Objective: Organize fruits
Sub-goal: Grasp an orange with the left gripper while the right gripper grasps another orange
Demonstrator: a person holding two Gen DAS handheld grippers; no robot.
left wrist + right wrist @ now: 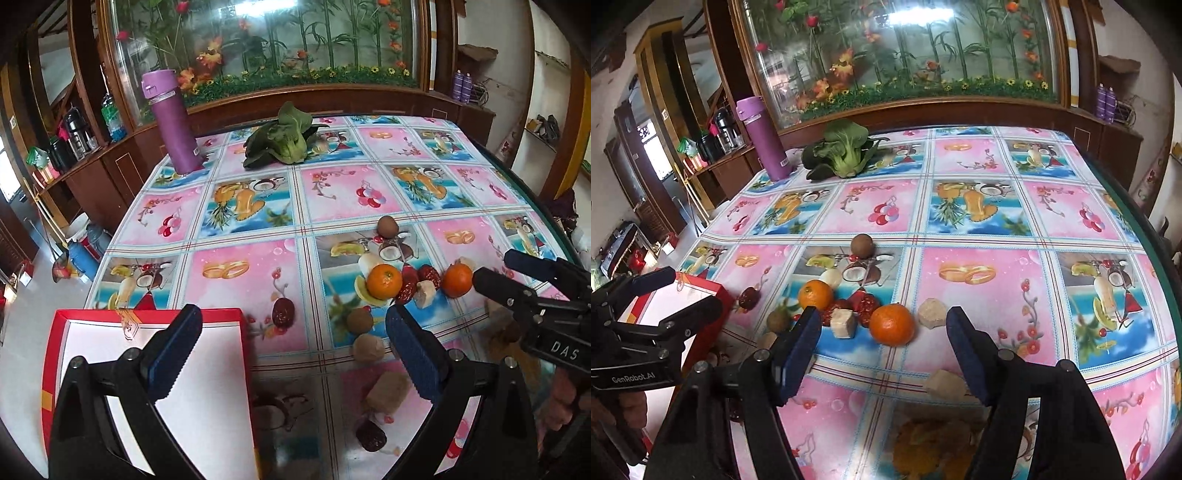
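- The left gripper [293, 350] hangs over the near edge of the surface [332, 192], jaws spread wide with nothing between them; its left finger overlaps the red box [147, 317].
- The right gripper [882, 350] also has its jaws released and empty; they frame an orange [892, 324] that lies just ahead of them on the surface.
- The red box, white inside and holding nothing visible, sits at the near left corner.
- A second orange [815, 294] lies to the left of the first, with dark red dates [864, 304] and a pale cube [843, 323] packed between the two.
- Another pale chunk [930, 313] rests just right of the nearer orange, and one more [945, 384] lies beside the right finger.
- A lone brown fruit [862, 245] sits farther back, apart from the cluster.
- Two brown fruits [360, 321] lie near the left gripper's right finger, and a single date [283, 312] lies between them and the box.
- Between the left jaws lie a tan block [388, 393] and another date [371, 435], both blurred.
- A purple flask [171, 122] stands upright at the far left; a leafy green vegetable [284, 142] lies beside it.
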